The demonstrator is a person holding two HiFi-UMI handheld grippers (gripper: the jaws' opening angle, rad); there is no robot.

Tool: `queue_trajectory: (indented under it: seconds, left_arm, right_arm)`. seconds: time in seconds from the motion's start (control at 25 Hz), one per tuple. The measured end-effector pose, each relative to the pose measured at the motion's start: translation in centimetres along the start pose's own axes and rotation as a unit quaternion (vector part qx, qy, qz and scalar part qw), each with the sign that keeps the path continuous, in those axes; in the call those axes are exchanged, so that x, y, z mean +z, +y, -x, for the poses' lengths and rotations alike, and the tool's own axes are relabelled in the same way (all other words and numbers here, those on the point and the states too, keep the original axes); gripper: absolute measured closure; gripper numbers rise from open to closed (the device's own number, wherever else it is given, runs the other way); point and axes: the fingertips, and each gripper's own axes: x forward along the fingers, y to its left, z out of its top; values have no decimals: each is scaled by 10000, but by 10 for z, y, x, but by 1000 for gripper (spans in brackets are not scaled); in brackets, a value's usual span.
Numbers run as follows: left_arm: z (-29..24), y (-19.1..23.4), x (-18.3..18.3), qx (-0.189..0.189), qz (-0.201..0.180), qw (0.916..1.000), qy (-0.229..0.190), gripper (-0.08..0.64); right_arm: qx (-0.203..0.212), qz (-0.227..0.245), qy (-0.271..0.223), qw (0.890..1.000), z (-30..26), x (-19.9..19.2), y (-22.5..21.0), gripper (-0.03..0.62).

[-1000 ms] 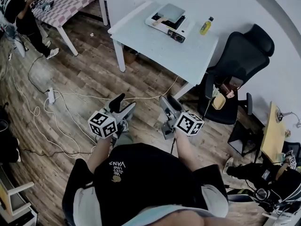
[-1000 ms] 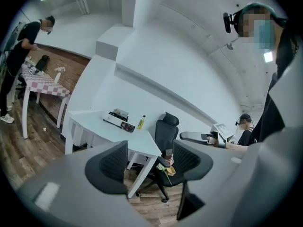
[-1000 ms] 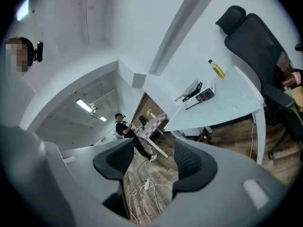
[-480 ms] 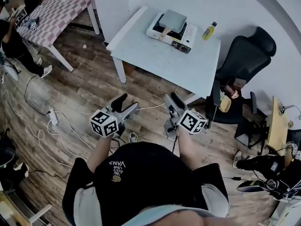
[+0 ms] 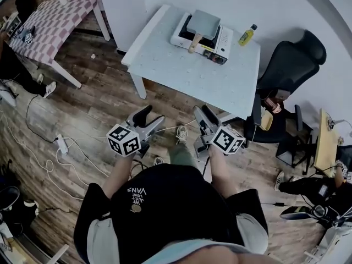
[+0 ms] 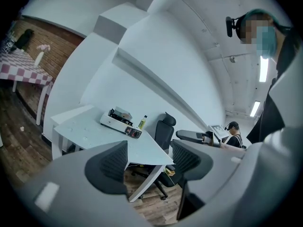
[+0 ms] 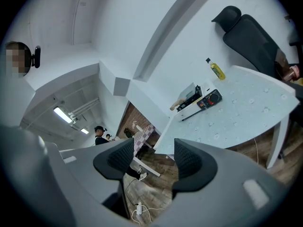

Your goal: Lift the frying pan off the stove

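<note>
A square grey frying pan (image 5: pixel 202 23) with a wooden handle sits on a white portable stove (image 5: pixel 218 38) at the far side of a white table (image 5: pixel 181 67). In the left gripper view the pan (image 6: pixel 122 111) and stove (image 6: pixel 118 121) are small and far off. The right gripper view shows the stove (image 7: pixel 201 98) and the pan's handle (image 7: pixel 176 104). My left gripper (image 5: pixel 149 117) (image 6: pixel 150 157) and right gripper (image 5: pixel 202 114) (image 7: pixel 154 157) are held in the air over the wooden floor, well short of the table. Both are open and hold nothing.
A yellow bottle (image 5: pixel 247 35) stands beside the stove. A black office chair (image 5: pixel 286 73) is at the table's right. Cables and a power strip (image 5: pixel 60 143) lie on the floor at the left. A checkered table (image 5: pixel 49 23) and a seated person are at the far left.
The table with the stove has come nearer and more central in the head view. Both grippers stay raised and open in front of me.
</note>
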Motion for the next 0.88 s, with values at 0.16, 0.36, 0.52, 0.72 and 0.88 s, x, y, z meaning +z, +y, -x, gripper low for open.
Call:
queue_trajectory:
  seconds: [0.16, 0.36, 0.52, 0.72, 0.88]
  left_arm:
    - [-21, 18, 9, -21, 17, 10000, 41, 287]
    - [-61, 40, 27, -15, 58, 10000, 19, 287]
    - [-98, 57, 45, -38, 190, 9998, -23, 287]
    - [-147, 74, 56, -118, 449, 9989, 52, 287]
    - [-182, 85, 62, -121, 635, 9978, 170, 286]
  right_arm:
    - [67, -102, -102, 9999, -27, 21, -15, 336]
    - [152, -205, -112, 9996, -65, 58, -42, 336]
    - [114, -209, -4, 9997, -98, 88, -67, 336]
    - [266, -268, 121, 9992, -136, 122, -84, 336]
    - [396, -324, 315, 9982, -162, 138, -99, 336]
